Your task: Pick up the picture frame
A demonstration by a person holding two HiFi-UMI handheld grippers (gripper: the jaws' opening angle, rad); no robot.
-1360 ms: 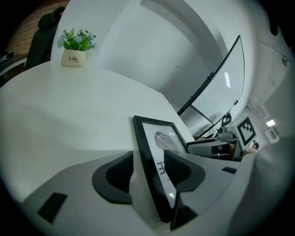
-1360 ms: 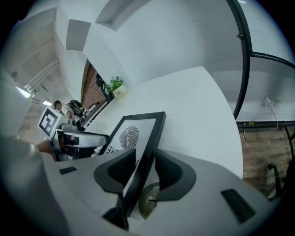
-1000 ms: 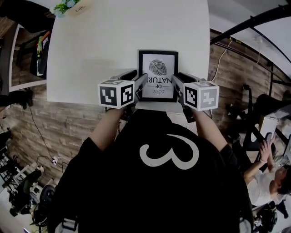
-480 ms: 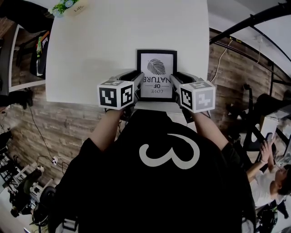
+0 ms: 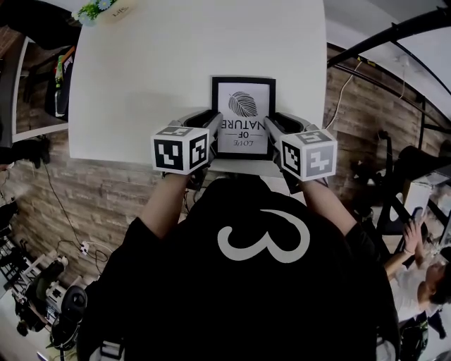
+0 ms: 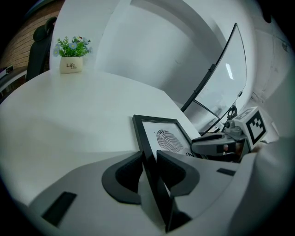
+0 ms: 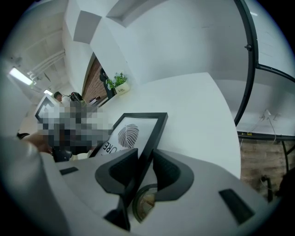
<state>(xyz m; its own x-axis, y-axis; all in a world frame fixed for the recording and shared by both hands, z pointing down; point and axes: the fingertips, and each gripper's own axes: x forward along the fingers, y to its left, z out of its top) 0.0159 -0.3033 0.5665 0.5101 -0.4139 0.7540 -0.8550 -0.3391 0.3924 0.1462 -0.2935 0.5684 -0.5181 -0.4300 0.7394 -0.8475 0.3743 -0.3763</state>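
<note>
The black picture frame [image 5: 243, 116] with a leaf print lies flat on the white table [image 5: 162, 70], near its front edge. My left gripper [image 5: 215, 124] straddles the frame's left rim. In the left gripper view the rim [image 6: 148, 152] runs between the dark pads [image 6: 131, 173], which touch it as the jaws are closing on my left gripper [image 6: 150, 156]. My right gripper [image 5: 270, 125] is shut on the frame's right rim. The right gripper view shows my right gripper [image 7: 145, 159] with that rim [image 7: 146, 147] pinched between its pads, and the print [image 7: 131, 134] beyond.
A small potted plant [image 5: 106, 10] stands at the table's far left corner, also seen as the pot [image 6: 71, 64] in the left gripper view. The table's front edge [image 5: 141, 156] lies just under both grippers. A brick-pattern floor and black metal bars [image 5: 380, 39] surround the table. A person [image 5: 416, 275] sits at the right.
The left gripper's fingers have drawn in onto the frame's left rim, and the frame has shifted slightly to the left. Both hands have stayed where they were.
</note>
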